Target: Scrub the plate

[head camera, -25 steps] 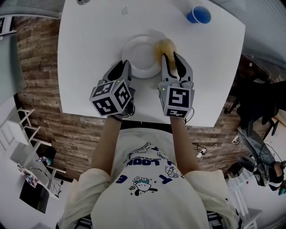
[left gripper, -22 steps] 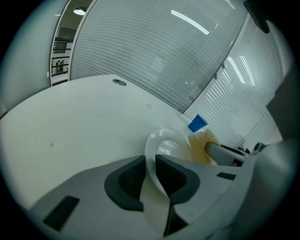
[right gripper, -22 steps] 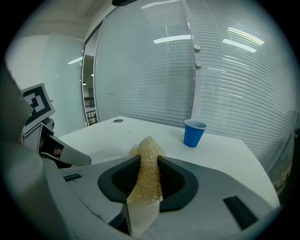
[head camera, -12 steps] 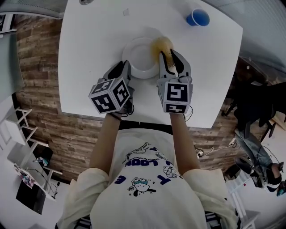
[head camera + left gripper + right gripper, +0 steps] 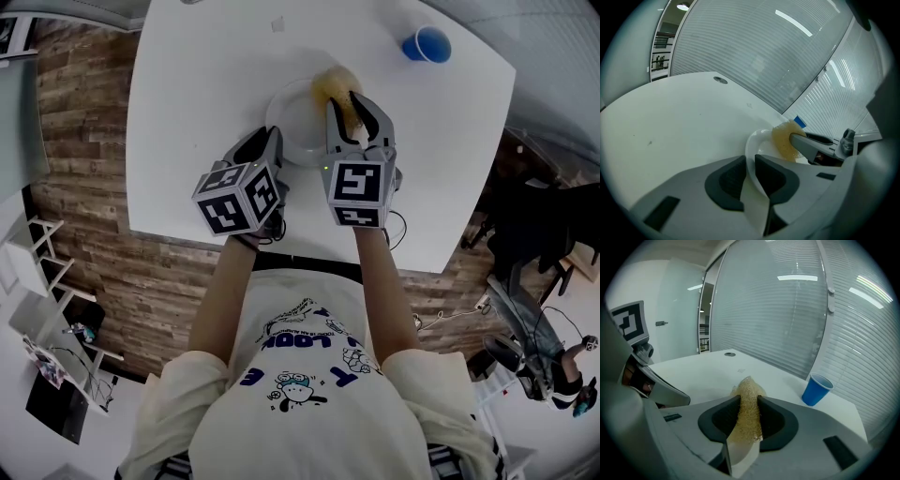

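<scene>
left gripper (image 5: 750, 161): your jaws, just closing, pinch the plate (image 5: 295, 122) by its near rim;
right gripper (image 5: 749, 401): clenched on the sponge (image 5: 334, 86), at the plate's far rim;
plate: middle of the table (image 5: 187, 112)

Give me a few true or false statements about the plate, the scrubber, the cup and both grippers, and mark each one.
1. The left gripper grips the rim of the plate. True; its jaws have just been closing, with the rim between them.
2. The right gripper is empty. False: it is shut on a yellowish scrubber.
3. The cup is blue and stands upright. True.
4. The cup stands on the plate. False: it stands on the table, apart from the plate.
</scene>
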